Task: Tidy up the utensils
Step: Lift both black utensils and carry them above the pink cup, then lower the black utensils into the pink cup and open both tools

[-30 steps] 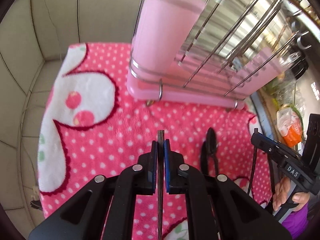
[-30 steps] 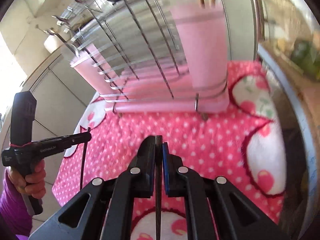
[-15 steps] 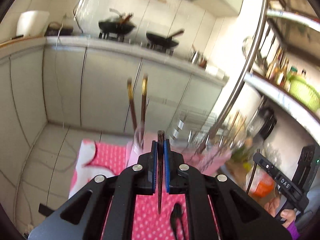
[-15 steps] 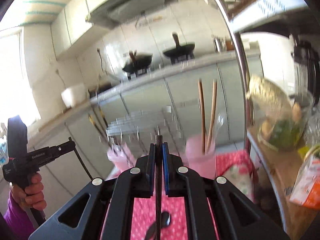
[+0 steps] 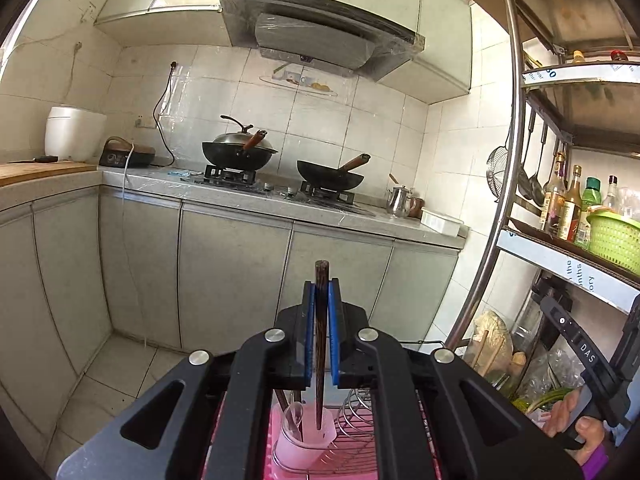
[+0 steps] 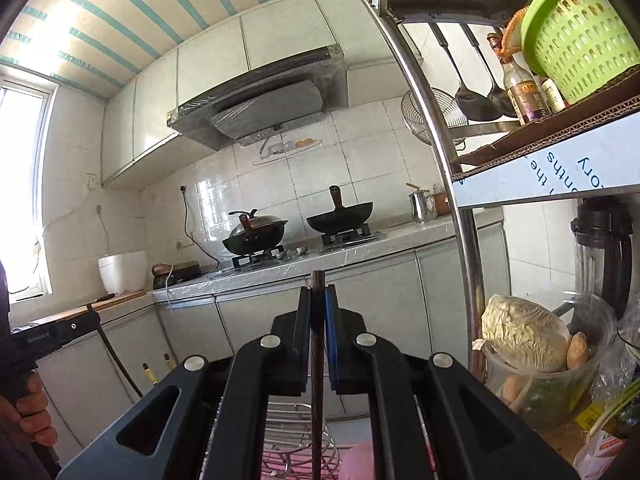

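My left gripper is shut on a dark wooden chopstick that stands upright between the blue pads. Its lower end hangs over a pink cup. The cup holds a clear spoon and other chopsticks, and stands at the end of a wire dish rack. My right gripper is shut on a second dark chopstick, also upright, above the same wire rack. Both grippers point about level across the kitchen.
A metal shelf post rises close on the right, with bottles, a green basket and a jar of vegetables. A hand grips the other tool's handle. Counter with two woks lies ahead.
Both grippers rose off the pink dotted towel and tilted up to level. The rack and cup dropped to the bottom of each view. Each chopstick stayed clamped.
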Motion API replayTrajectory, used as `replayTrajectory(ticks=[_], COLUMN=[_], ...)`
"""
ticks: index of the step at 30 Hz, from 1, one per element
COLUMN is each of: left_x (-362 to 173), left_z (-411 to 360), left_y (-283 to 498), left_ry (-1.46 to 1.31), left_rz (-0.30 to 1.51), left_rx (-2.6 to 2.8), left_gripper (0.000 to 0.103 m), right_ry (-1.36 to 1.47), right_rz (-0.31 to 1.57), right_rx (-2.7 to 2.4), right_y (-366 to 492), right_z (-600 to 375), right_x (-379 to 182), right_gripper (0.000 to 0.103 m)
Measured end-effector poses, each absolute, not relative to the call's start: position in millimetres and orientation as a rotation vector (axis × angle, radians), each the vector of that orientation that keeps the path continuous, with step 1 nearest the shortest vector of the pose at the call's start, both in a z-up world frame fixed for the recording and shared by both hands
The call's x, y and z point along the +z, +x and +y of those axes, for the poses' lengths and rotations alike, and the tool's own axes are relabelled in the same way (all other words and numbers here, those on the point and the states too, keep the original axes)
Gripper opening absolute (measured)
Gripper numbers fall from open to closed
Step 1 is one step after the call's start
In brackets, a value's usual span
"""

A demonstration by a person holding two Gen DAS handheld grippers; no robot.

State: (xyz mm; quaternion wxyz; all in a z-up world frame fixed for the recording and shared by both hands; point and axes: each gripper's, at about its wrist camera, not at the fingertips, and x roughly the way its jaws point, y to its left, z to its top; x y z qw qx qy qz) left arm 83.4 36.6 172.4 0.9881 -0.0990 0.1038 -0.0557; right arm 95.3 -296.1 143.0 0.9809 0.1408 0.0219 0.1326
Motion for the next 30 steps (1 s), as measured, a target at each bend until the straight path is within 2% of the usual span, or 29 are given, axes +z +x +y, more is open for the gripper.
replayTrajectory(ticks=[6, 14, 30], left_x=[151.2, 129.2, 76.8], left_z=[39.6, 41.3, 36.3], left_y=[105.7, 123.4, 121.5], left_ry=[-0.195, -0.186, -0.18], left_rz=[0.234, 0.282, 0.418], left_rx=[-0.095, -0.115, -0.153], left_gripper=[0.006, 0.006, 0.006], right_ry=[0.198, 0.149, 0.181], right_rz=[-0.011, 0.006, 0.213], right_rx=[0.201, 0.164, 0.173], right_y=[116.1, 133.2, 109.6], right_z=[-284.3, -276.1, -279.8], right_x=[128.7, 102.1, 30.1], right_gripper=[0.006, 0.006, 0.007])
